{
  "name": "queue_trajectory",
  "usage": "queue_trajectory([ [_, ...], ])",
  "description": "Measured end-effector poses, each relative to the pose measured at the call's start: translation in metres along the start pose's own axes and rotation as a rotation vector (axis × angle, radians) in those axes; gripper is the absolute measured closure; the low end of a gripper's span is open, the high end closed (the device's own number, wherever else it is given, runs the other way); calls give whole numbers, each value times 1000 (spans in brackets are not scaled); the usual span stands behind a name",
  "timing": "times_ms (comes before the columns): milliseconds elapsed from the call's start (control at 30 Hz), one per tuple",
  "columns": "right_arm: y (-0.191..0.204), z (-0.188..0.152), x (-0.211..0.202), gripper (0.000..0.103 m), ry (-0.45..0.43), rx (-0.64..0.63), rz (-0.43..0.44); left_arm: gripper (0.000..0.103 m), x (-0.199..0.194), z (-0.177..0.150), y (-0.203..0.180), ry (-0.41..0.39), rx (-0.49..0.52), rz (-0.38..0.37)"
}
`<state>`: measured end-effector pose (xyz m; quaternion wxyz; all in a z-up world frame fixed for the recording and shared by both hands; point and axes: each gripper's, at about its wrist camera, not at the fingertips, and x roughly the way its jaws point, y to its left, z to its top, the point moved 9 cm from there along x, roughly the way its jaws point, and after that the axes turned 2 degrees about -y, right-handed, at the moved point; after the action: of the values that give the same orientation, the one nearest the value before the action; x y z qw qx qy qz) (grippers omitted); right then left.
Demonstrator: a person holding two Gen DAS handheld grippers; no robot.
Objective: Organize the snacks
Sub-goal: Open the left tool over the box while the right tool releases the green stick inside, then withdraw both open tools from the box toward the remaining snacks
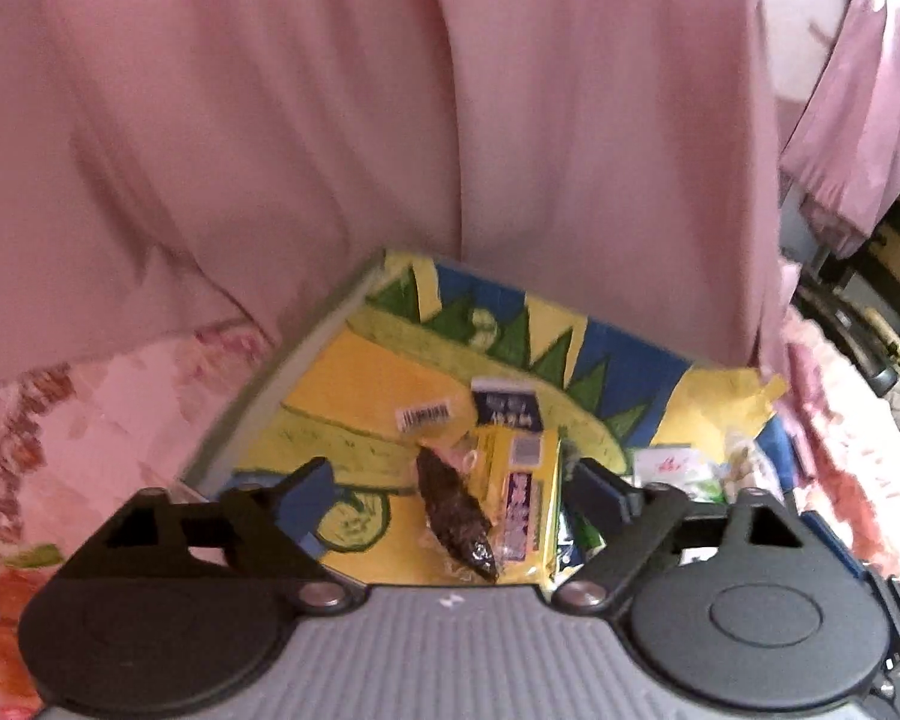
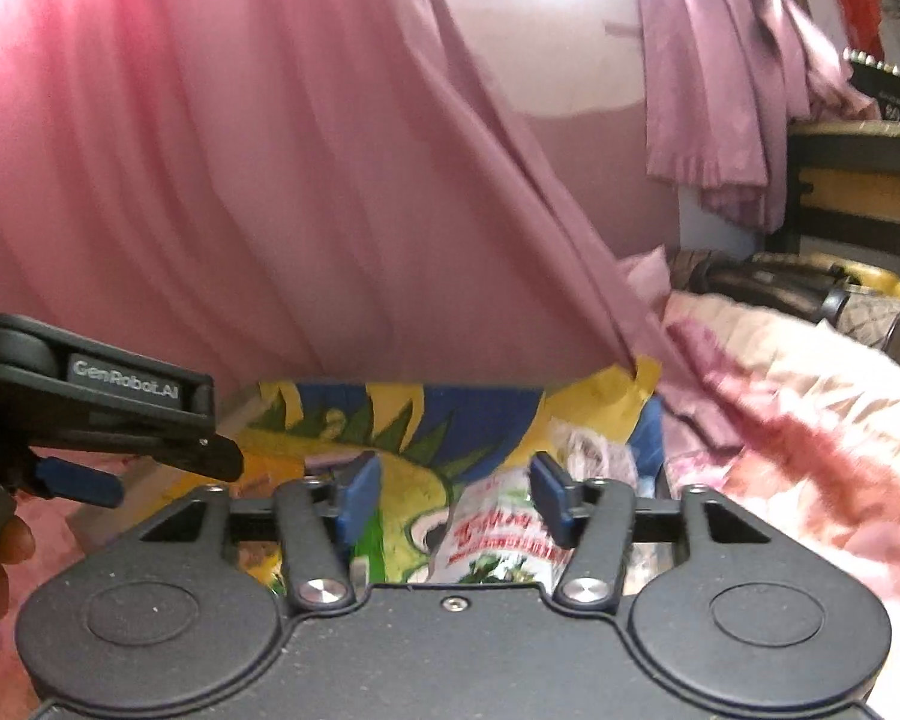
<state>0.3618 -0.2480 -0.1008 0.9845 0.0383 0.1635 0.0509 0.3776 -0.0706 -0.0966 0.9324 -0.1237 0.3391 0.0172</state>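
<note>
A colourful painted box (image 1: pixel 354 384) lies on the bed and holds snacks. In the left wrist view a dark brown wrapped snack (image 1: pixel 456 516) and a yellow packet (image 1: pixel 522 492) lie between the fingers of my left gripper (image 1: pixel 450 486), which is open above them. A small dark blue packet (image 1: pixel 506 408) lies behind. In the right wrist view my right gripper (image 2: pixel 453 492) is open over a white packet with red lettering (image 2: pixel 498 540) in the same box (image 2: pixel 426 414). The left gripper (image 2: pixel 90 420) shows at the left there.
A pink curtain (image 1: pixel 330 120) hangs right behind the box. Pink floral bedding (image 2: pixel 798 420) surrounds it. More packets (image 1: pixel 690 468) lie at the box's right end. A dark frame and bags (image 2: pixel 858 240) stand at the far right.
</note>
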Motion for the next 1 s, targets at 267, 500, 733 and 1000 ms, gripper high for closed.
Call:
queue_trajectory([
  [267, 0, 31, -59, 8, -60, 1, -17, 0, -68, 9, 22, -117, -5, 42],
  [500, 13, 48, -124, 1, -131, 28, 16, 0, -132, -7, 46, -174, 12, 69],
  [733, 32, 53, -186, 1, -191, 36, 44, 0, -182, -36, 78, -161, 33, 105],
  [1000, 50, 23, -231, 1, -177, 22, 27, 0, -224, -64, 103, -170, 81, 112],
])
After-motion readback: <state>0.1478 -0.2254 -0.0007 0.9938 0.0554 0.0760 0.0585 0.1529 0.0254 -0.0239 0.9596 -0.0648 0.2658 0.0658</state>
